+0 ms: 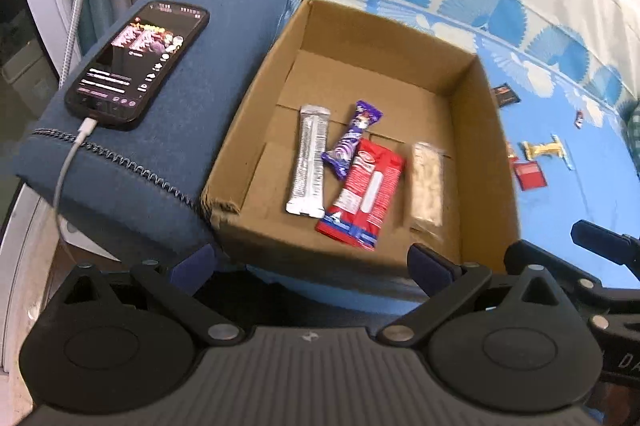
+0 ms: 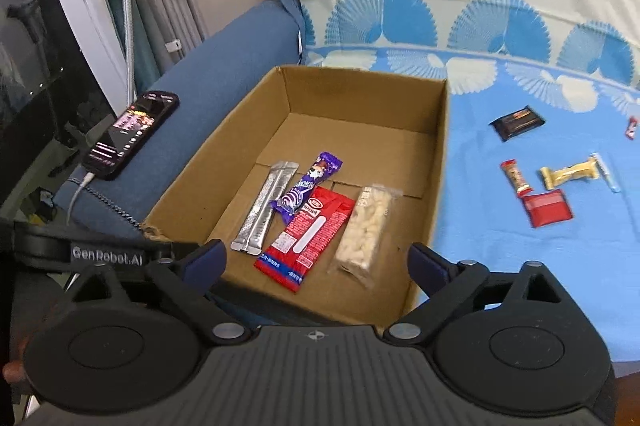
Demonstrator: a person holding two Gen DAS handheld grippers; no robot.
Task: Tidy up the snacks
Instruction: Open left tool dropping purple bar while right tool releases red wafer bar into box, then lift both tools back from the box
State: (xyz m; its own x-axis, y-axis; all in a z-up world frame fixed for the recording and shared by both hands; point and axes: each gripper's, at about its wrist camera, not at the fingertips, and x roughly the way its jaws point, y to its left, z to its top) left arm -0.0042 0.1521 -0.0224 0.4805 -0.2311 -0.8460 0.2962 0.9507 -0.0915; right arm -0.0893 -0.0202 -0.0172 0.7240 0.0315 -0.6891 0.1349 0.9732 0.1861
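Observation:
An open cardboard box [image 1: 240, 129] [image 2: 200, 177] sits on the blue sheet against the sofa arm. On its floor lie a silver bar [image 1: 309, 161] [image 2: 266, 205], a purple candy [image 1: 352, 139] [image 2: 308, 183], a red packet [image 1: 362, 195] [image 2: 310, 236] and a clear rice bar [image 1: 427, 181] [image 2: 364, 230]. My left gripper [image 1: 312, 262] hangs over the box's near wall, open and empty. My right gripper [image 2: 318, 260] is beside it, also open with nothing between its fingers. To the right of the box lie a black packet [image 2: 517, 122], a red square packet [image 2: 546, 207] and a gold candy [image 2: 570, 171].
A phone [image 1: 138, 63] with its screen lit lies on the blue sofa arm [image 1: 192, 129], plugged into a white cable [image 1: 66, 165]. A small brown roll [image 2: 515, 177] and a red-white sweet [image 2: 632, 127] also lie on the sheet. Curtains and a white frame stand at the left.

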